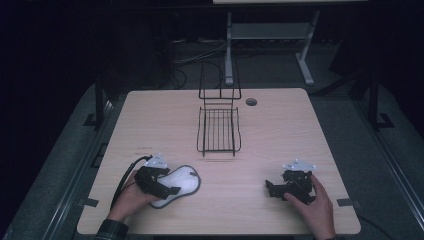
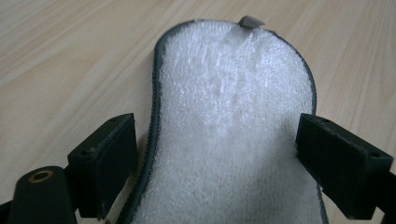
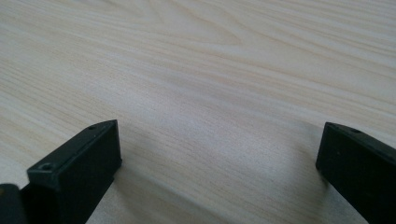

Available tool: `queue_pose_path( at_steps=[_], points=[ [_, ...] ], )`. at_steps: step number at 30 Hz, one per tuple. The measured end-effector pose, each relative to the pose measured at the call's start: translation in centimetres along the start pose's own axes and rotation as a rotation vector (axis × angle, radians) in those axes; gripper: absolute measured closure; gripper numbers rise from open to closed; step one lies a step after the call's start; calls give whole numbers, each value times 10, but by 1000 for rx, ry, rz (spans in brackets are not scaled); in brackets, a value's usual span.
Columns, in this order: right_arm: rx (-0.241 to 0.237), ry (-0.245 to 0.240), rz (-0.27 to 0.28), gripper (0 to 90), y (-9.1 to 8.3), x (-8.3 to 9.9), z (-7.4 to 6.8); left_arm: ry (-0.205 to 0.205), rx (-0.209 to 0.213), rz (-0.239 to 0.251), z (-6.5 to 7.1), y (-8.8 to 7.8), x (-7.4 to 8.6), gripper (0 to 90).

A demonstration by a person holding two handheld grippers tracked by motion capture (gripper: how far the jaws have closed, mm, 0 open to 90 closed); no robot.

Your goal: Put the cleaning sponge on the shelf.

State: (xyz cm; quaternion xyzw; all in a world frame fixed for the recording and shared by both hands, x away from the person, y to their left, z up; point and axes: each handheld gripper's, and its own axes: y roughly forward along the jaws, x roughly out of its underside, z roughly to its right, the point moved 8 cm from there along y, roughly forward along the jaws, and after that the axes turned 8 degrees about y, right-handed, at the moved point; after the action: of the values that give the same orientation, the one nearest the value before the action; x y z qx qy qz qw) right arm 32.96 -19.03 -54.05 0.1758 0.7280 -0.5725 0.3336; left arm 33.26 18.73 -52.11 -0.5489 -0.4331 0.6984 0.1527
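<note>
A: Left claw first. Jaws wide, straddling the near end of the fleece insole, one jaw on each side, not clamped. Left gripper view confirms it: insole runs up between both jaws, and daylight shows on the right side.

B: Right claw?

A: Right claw is also spread wide, empty, resting low on the worktop well apart from the insole. Its own view has bare wood grain between the jaws.

B: Room and surface, biggest first.

A: Dark room, a grey desk frame behind. Pale wooden worktop, smooth, with a cable hole at the far edge. A black wire rack stands at centre-far, well apart from the insole. The insole lies flat at the front left.

B: How will it handle?

A: My guess is very light, soft, floppy. White pile on top, with a thin dark bound edge and a small grey tab at the far tip. Not fragile. The pile should give the jaws good friction, but it will probably droop if lifted from one end.

B: Where to grip?

A: Across the narrow waist where the jaws already sit, pinching edge to edge. It may fold, so closing slowly looks wise. Sliding it on the smooth wood could be easier than lifting.
</note>
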Motion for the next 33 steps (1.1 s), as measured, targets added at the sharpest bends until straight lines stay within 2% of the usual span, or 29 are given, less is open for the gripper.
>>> queue_pose_path(
  at_steps=[2,13,16,26,31,33],
  points=[
    [0,0,0,0,0,0,0,14,-1,-5,1,1,0,126],
    [1,5,-2,0,0,0,0,25,4,-47,5,4,-1,140],
    [1,1,-1,0,0,0,0,41,15,-50,7,2,-2,195],
    [1,5,-2,0,0,0,0,42,22,-58,7,-1,-4,267],
    [2,6,-1,0,0,0,0,36,17,-52,7,-6,-5,323],
    [3,6,-2,0,0,0,0,34,13,-31,6,-10,-7,365]
  ],
)
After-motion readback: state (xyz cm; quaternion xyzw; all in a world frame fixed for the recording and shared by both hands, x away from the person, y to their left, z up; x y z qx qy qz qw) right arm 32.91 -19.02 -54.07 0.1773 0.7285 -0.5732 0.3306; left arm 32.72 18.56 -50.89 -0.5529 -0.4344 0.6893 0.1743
